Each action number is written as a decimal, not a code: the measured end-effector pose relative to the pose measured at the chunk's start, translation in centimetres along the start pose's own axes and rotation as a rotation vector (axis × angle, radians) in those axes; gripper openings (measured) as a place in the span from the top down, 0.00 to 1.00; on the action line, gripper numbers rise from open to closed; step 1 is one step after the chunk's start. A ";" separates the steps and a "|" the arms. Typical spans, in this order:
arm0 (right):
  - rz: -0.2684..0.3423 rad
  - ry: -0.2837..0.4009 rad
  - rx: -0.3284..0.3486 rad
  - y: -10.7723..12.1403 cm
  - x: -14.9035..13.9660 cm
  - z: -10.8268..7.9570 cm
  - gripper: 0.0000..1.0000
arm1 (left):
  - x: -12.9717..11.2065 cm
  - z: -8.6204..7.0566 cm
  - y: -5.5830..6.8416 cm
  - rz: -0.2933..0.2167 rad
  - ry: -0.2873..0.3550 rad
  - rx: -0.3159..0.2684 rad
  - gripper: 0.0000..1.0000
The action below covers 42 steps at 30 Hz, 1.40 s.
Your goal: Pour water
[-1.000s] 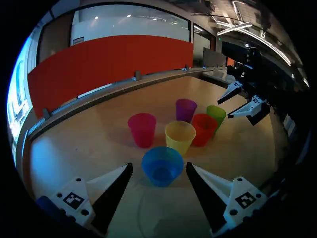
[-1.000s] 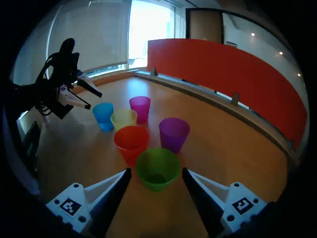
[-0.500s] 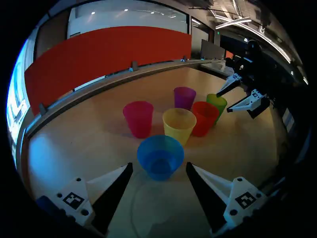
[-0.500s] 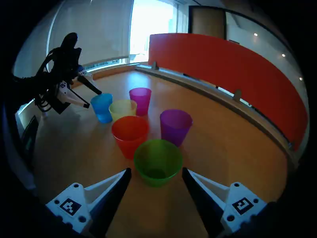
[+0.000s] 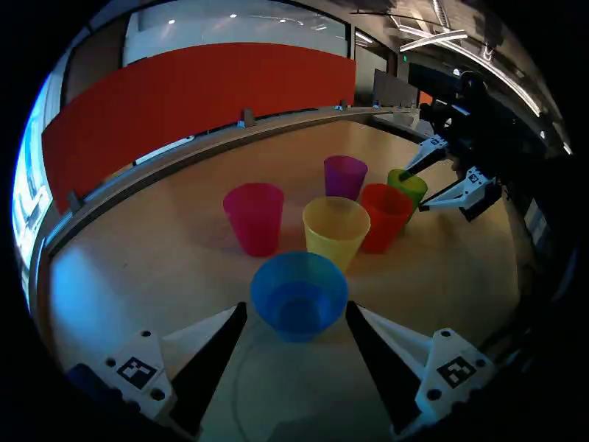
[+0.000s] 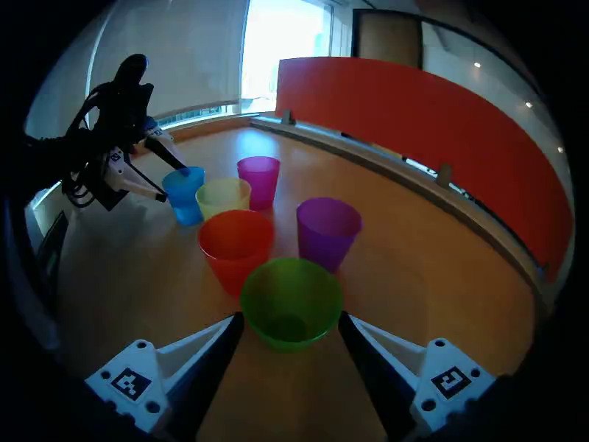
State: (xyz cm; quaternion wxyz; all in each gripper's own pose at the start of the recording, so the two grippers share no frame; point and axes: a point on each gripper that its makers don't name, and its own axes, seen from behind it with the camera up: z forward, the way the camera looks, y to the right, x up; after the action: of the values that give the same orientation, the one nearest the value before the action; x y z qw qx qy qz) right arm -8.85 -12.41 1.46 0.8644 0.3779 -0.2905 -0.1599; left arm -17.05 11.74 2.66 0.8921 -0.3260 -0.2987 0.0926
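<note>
Six plastic cups stand clustered on a wooden tabletop [image 5: 147, 280] as two handheld grippers close in from opposite sides. The left gripper [image 5: 294, 306] has its fingers spread wide, w/ the blue cup [image 5: 298, 295] upright btwn the fingertips. The rim sits just inside both tips, but no squeeze is evident. The right gripper [image 6: 289, 315] is spread the same way, w/ the green cup [image 6: 291, 302] upright btwn its tips and not clamped either.

Beyond the left fingers, past the blue cup, stand the yellow cup [image 5: 335, 228], pink cup [image 5: 254, 217], red cup [image 5: 384, 214] and purple cup [image 5: 344, 175]. All are upright and close together.

Status: early. Neither cup is gripped or lifted, nothing is tilted and no stream of water is visible. Whether the blue or green cup holds any water can't be told; both bottoms look dark, no more.

Left to do, by the look of it: close on a cup, raise it, tip it over another, then set it back.
</note>
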 end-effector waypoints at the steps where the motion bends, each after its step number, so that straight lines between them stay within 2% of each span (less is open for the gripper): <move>1: 0.001 0.000 0.001 0.0 0.0 0.1 0.00 | 0.0 0.1 -0.1 0.000 0.001 0.001 0.00; 22: -0.006 0.008 0.001 0.2 0.6 1.8 0.01 | 0.5 1.9 0.1 0.003 -0.006 -0.012 0.00; 26: -0.004 0.005 0.002 0.3 0.6 1.9 0.07 | 0.4 2.0 0.1 -0.003 -0.008 -0.018 0.05; 30: -0.005 0.005 0.003 0.3 0.6 1.9 0.08 | 0.4 2.1 0.2 0.000 -0.003 -0.021 0.11; 36: -0.008 0.008 0.001 0.2 0.7 1.8 0.08 | 0.4 2.2 0.1 0.016 0.001 -0.009 0.12; 42: 0.004 0.023 0.000 0.2 1.1 1.5 0.08 | 0.5 2.2 -0.1 0.002 0.005 0.002 0.12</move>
State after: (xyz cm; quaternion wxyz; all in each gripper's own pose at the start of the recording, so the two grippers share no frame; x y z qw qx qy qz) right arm -8.92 -13.66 2.82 0.8680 0.3790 -0.2814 -0.1540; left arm -17.93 12.97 4.30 0.8932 -0.3256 -0.2960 0.0931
